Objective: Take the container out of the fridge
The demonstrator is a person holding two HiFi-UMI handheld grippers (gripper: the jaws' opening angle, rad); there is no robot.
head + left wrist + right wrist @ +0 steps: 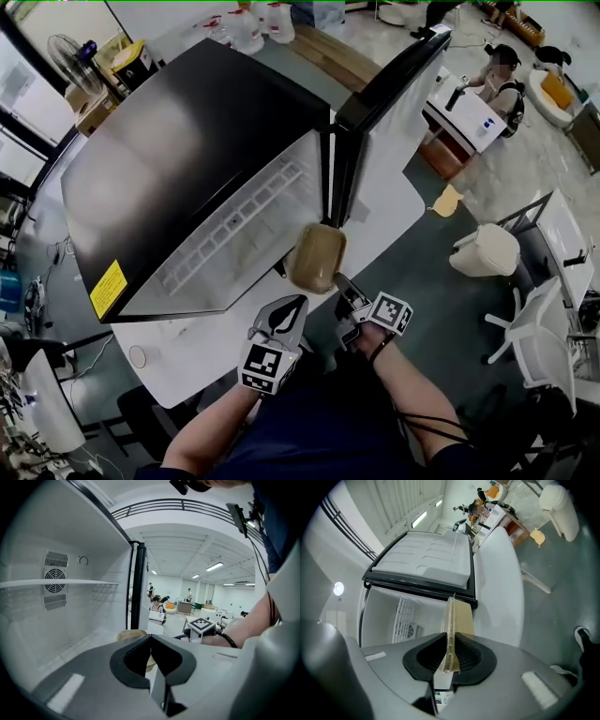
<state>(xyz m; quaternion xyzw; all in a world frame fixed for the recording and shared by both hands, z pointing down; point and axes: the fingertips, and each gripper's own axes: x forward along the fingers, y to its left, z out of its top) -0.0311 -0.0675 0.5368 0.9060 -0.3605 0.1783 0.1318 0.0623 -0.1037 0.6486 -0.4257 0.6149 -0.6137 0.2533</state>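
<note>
Right gripper [451,644] is clamped on the container [316,258] rim and holds it in the air just in front of the open fridge [187,141]. Left gripper [150,639] jaws are together, nothing between them.

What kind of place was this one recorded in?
Probably a large open-plan office or lab: a white desk with a seated person, long strip ceiling lights, and a black fridge standing open on grey floor.

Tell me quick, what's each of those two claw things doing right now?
Left gripper: closed, empty.
Right gripper: closed on the rim of the translucent tan plastic container.
</note>
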